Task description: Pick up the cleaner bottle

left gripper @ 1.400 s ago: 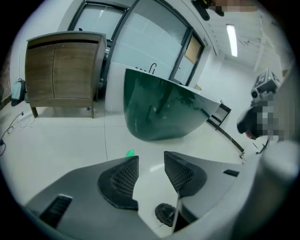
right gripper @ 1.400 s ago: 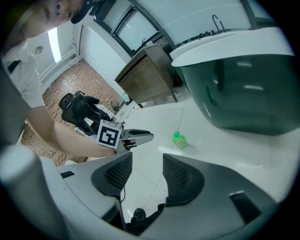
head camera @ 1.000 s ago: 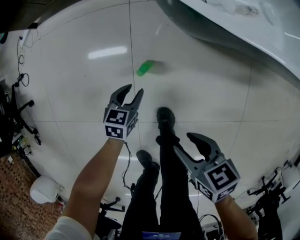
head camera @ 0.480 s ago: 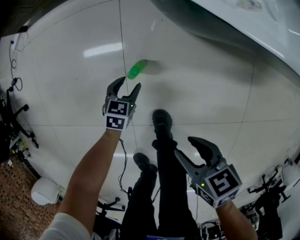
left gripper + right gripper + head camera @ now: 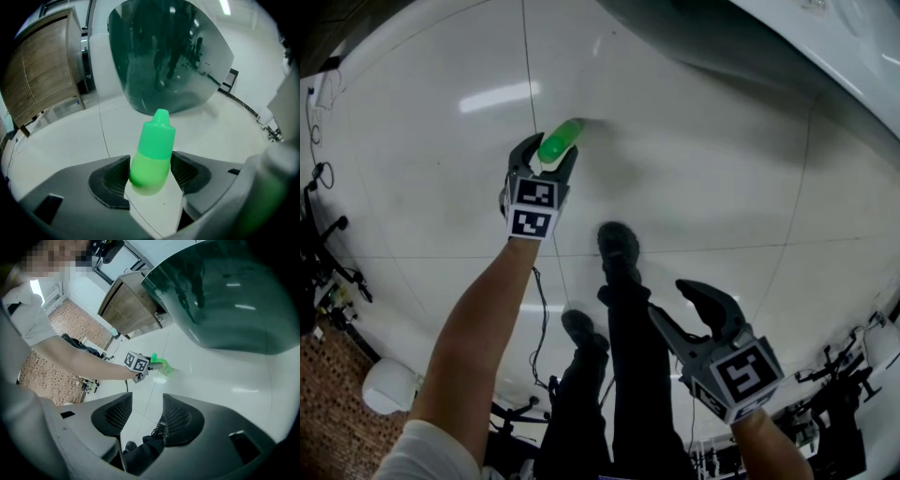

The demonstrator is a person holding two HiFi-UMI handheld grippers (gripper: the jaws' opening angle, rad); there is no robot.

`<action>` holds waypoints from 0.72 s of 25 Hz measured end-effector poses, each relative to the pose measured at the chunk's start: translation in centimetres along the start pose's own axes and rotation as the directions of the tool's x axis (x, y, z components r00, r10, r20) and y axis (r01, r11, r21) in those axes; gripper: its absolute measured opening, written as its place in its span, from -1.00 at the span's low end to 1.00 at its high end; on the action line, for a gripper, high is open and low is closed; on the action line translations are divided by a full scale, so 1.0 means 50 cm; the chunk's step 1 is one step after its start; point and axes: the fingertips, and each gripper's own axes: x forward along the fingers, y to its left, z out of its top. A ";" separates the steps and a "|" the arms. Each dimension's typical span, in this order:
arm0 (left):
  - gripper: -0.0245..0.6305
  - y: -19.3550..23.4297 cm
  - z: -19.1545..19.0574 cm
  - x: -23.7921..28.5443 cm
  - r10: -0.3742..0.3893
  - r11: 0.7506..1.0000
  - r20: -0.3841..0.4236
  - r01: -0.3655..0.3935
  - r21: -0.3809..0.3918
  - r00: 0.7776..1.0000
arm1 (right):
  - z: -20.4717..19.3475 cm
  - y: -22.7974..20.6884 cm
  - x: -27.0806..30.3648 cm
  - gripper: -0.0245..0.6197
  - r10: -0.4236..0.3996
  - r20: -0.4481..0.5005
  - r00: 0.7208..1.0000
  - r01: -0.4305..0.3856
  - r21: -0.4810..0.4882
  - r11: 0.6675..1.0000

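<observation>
A green cleaner bottle [image 5: 561, 140] lies on the glossy white floor, cap pointing away from me. My left gripper [image 5: 549, 151] reaches down to it and straddles it. The bottle [image 5: 152, 155] sits between the two dark pads, and I see no squeeze on it. These jaws have just been opening and stand wide. My right gripper [image 5: 676, 302] hangs lower right, open and with nothing in it, over my legs. From the right gripper view the bottle [image 5: 162, 364] and the left gripper [image 5: 142, 365] show far off, past the right gripper's own open jaws [image 5: 146, 411].
My legs and dark shoes [image 5: 618, 246] stand just right of the left arm. A big curved white and dark-glass body [image 5: 741, 42] fills the upper right. A wooden cabinet [image 5: 41, 84] stands at the left. Chair bases [image 5: 839, 389] and cables [image 5: 542, 314] lie near the edges.
The left gripper has gone down and forward to the bottle, its jaws spreading, and now has the bottle between them. The right gripper has sunk a little.
</observation>
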 end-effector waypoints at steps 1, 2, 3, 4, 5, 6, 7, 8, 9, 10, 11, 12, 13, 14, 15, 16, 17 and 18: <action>-0.14 -0.002 0.001 0.006 -0.006 1.000 -0.001 0.006 0.007 1.000 | -0.001 -0.002 0.002 -0.28 -0.001 -0.003 1.000 0.001 0.002 1.000; -0.14 -0.004 0.001 0.012 -0.011 1.000 -0.002 0.011 0.014 1.000 | -0.003 -0.003 0.003 -0.28 -0.002 -0.008 1.000 0.002 0.005 1.000; -0.14 -0.005 0.002 0.018 -0.016 1.000 -0.003 0.016 0.022 1.000 | -0.004 -0.003 0.004 -0.28 -0.002 -0.011 1.000 0.002 0.009 1.000; -0.14 -0.006 0.002 0.023 -0.019 0.999 -0.005 0.019 0.029 1.000 | -0.004 -0.004 0.006 -0.28 -0.002 -0.010 1.000 0.003 0.011 1.000; -0.14 -0.005 0.002 0.028 -0.021 0.999 -0.008 0.021 0.035 1.000 | -0.002 -0.004 0.009 -0.28 -0.003 -0.007 1.000 0.003 0.012 1.000; -0.14 -0.004 0.001 0.034 -0.023 0.999 -0.010 0.024 0.041 1.000 | -0.001 -0.005 0.011 -0.28 -0.003 -0.006 1.000 0.003 0.011 1.000; -0.14 -0.003 0.000 0.041 -0.025 0.999 -0.013 0.026 0.047 1.000 | 0.000 -0.007 0.013 -0.28 -0.004 -0.007 1.000 0.004 0.009 1.000; -0.14 -0.001 -0.003 0.047 -0.027 0.998 -0.016 0.028 0.054 1.000 | -0.001 -0.008 0.015 -0.28 -0.005 -0.008 1.000 0.005 0.007 1.000; -0.14 -0.001 -0.005 0.052 -0.028 0.998 -0.018 0.029 0.062 0.999 | -0.001 -0.009 0.016 -0.28 -0.006 -0.009 1.000 0.006 0.007 1.000; -0.14 -0.002 -0.006 0.056 -0.029 0.997 -0.021 0.031 0.069 0.999 | -0.002 -0.011 0.017 -0.28 -0.007 -0.010 1.000 0.007 0.007 1.000; -0.14 -0.003 -0.007 0.059 -0.030 0.997 -0.022 0.032 0.077 0.999 | -0.002 -0.013 0.019 -0.28 -0.009 -0.011 1.000 0.009 0.009 1.000; -0.14 -0.004 -0.006 0.062 -0.031 0.996 -0.020 0.032 0.085 0.999 | -0.002 -0.015 0.020 -0.28 -0.010 -0.012 1.000 0.010 0.011 1.000; -0.14 -0.005 -0.004 0.064 -0.029 0.995 -0.015 0.031 0.093 0.999 | -0.002 -0.017 0.022 -0.28 -0.011 -0.013 1.000 0.011 0.015 1.000; -0.14 -0.005 -0.002 0.066 -0.028 0.995 -0.009 0.029 0.098 1.000 | -0.002 -0.018 0.024 -0.28 -0.012 -0.014 1.000 0.012 0.017 1.000; -0.14 -0.006 -0.001 0.067 -0.027 0.994 -0.004 0.028 0.101 1.000 | -0.002 -0.019 0.025 -0.28 -0.012 -0.015 1.000 0.012 0.018 1.000; -0.14 -0.007 -0.001 0.068 -0.028 0.994 -0.002 0.028 0.105 1.000 | -0.003 -0.019 0.027 -0.28 -0.011 -0.017 1.000 0.012 0.017 1.000; -0.14 -0.008 -0.002 0.068 -0.029 0.994 -0.001 0.029 0.108 1.000 | -0.004 -0.018 0.027 -0.28 -0.011 -0.019 1.000 0.011 0.016 1.000; -0.14 -0.009 -0.003 0.068 -0.032 0.993 0.000 0.032 0.114 0.999 | -0.004 -0.017 0.028 -0.28 -0.011 -0.020 1.000 0.011 0.015 1.000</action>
